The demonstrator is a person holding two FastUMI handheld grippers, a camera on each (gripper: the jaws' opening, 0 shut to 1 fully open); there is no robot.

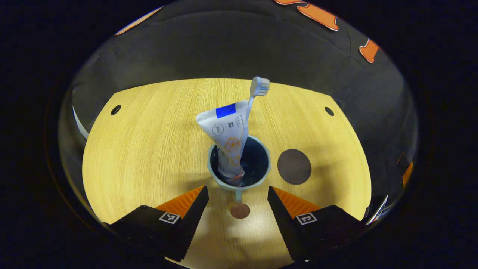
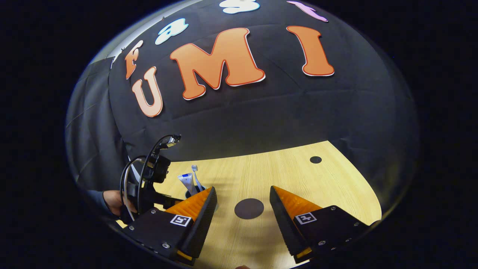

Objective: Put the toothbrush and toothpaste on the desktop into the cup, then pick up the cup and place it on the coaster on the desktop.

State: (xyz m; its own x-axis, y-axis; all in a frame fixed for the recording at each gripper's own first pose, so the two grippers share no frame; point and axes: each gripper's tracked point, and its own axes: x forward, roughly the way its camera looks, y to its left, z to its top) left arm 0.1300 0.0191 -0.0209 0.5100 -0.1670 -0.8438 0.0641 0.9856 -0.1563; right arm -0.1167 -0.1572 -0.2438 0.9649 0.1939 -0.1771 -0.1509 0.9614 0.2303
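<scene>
Left gripper view:
- Left hand-held gripper (image 1: 238, 201): fingers spread wide, nothing held, hovering low over bench (image 1: 149, 149).
- Cup (image 1: 239, 164): dead ahead, just past fingertips, upright. Its handle (image 1: 239, 203) points back into the gap btw the fingers, ends in a round knob.
- Contents: toothpaste (image 1: 227, 138) standing cap-down, leaning left; toothbrush (image 1: 252, 101) upright behind it, bristles up, leaning right. Both already in; loading looks done.
- Coaster (image 1: 294, 166): dark disc, just right of cup, apart from it, bare.
- Step in hand (judged): grasp cup. Advance so handle or near wall sits btw fingers, close squarely, lift level; tall contents sit loose and could tip out if cup tilts. Short move right to coaster.

Right gripper view:
- Right hand-held gripper (image 2: 243, 203): fingers apart, empty, raised off bench.
- Coaster (image 2: 249, 208): straight ahead btw fingers.
- Cup (image 2: 188, 194): forward-left, mostly behind left finger; toothpaste (image 2: 185, 183) & toothbrush (image 2: 195, 176) sticking up.
- Left hand-held gripper (image 2: 170, 203) w/ cables, person's hand (image 2: 115, 201) on it, far left beside cup.
</scene>
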